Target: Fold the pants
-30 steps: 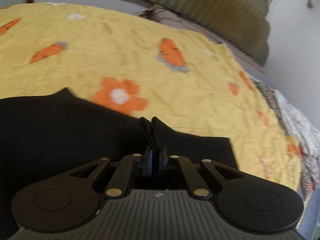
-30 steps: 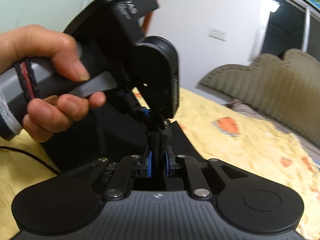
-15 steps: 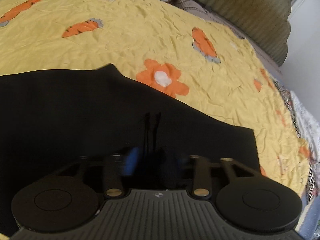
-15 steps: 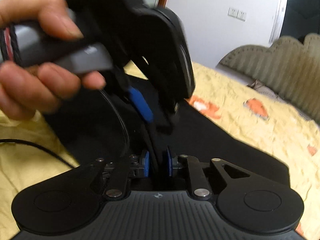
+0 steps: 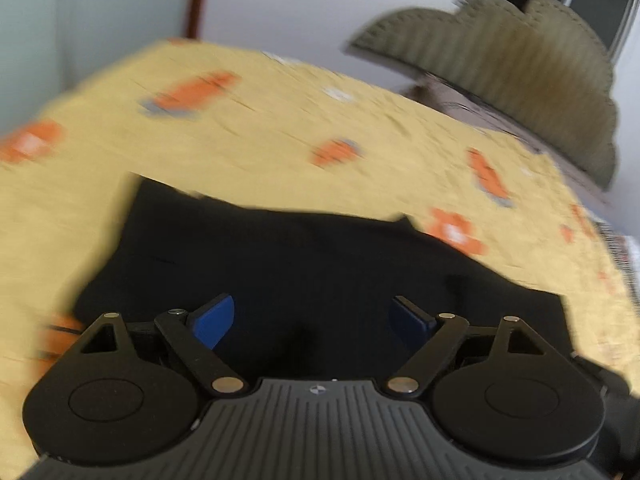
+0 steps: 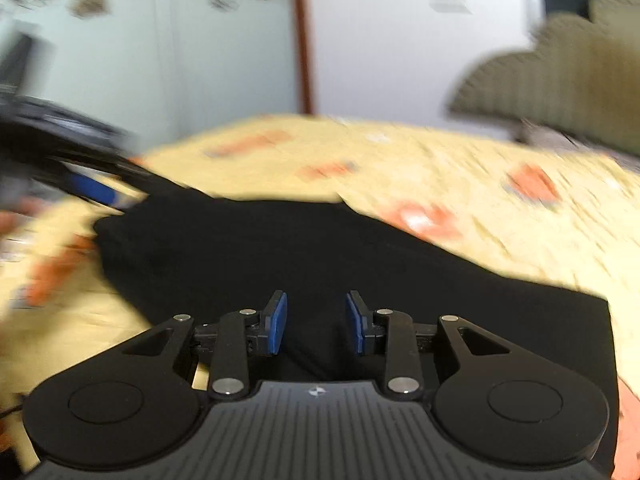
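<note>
The black pants (image 5: 304,264) lie folded flat on the yellow bedspread (image 5: 280,128). In the left wrist view my left gripper (image 5: 312,318) hovers over their near edge, its jaws opening wide, blue pads (image 5: 212,320) apart and nothing between them. The right wrist view shows the same pants (image 6: 280,256) as a dark slab. My right gripper (image 6: 316,320) is over their near part, jaws opening, blue pads (image 6: 278,322) clear of the cloth. The left gripper (image 6: 80,184) appears blurred at the far left of that view.
The bedspread (image 6: 460,168) carries orange flower and carrot prints. An olive ribbed headboard (image 5: 520,72) stands at the far right. White walls and a brown door frame (image 5: 200,0) lie beyond the bed. A striped cloth (image 5: 616,248) sits at the bed's right edge.
Both grippers let go of the black cloth folds they pinched and opened. The left gripper swung away to the left, out of the right view's centre; the pants now lie flat.
</note>
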Tool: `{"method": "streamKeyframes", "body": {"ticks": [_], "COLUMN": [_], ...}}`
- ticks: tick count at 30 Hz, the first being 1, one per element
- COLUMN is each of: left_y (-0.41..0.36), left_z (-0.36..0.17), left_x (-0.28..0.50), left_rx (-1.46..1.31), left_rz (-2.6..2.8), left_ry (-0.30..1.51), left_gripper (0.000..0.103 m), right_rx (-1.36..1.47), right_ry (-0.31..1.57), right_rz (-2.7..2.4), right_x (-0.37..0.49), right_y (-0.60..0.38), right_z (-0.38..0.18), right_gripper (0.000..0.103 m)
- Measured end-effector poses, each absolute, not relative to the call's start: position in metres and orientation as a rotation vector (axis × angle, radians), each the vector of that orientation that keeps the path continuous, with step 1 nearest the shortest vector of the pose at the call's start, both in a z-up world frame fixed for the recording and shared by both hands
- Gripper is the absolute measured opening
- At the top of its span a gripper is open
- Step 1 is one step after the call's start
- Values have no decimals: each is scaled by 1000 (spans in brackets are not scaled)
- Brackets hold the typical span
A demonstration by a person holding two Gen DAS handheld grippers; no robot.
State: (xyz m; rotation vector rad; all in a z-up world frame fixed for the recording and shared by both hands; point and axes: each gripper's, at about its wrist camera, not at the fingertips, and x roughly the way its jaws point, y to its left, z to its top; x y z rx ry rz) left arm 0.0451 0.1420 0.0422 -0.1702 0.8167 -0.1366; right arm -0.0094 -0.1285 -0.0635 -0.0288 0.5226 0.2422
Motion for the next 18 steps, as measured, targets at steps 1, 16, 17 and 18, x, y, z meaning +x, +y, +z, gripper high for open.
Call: {"method": "streamKeyframes", "body": {"ticks": [1, 16, 17, 18], "left_y": [152, 255, 257, 258], "left_z": [47, 96, 88, 78], "left_x": [39, 7, 11, 16], "left_rx": [-145, 58, 28, -7], "left_rz": [-103, 419, 364, 301], "left_ry": [798, 625, 669, 721], "left_gripper": [91, 102, 102, 102], "right_rx": [-15, -307, -368, -435], "right_ry": [577, 416, 398, 373], "right_rz": [242, 422, 435, 451], "right_x": [-1, -5, -5, -5], "right_y": [-128, -1, 15, 31], "right_z": [-72, -42, -44, -46], "right_gripper": [31, 66, 66, 66]}}
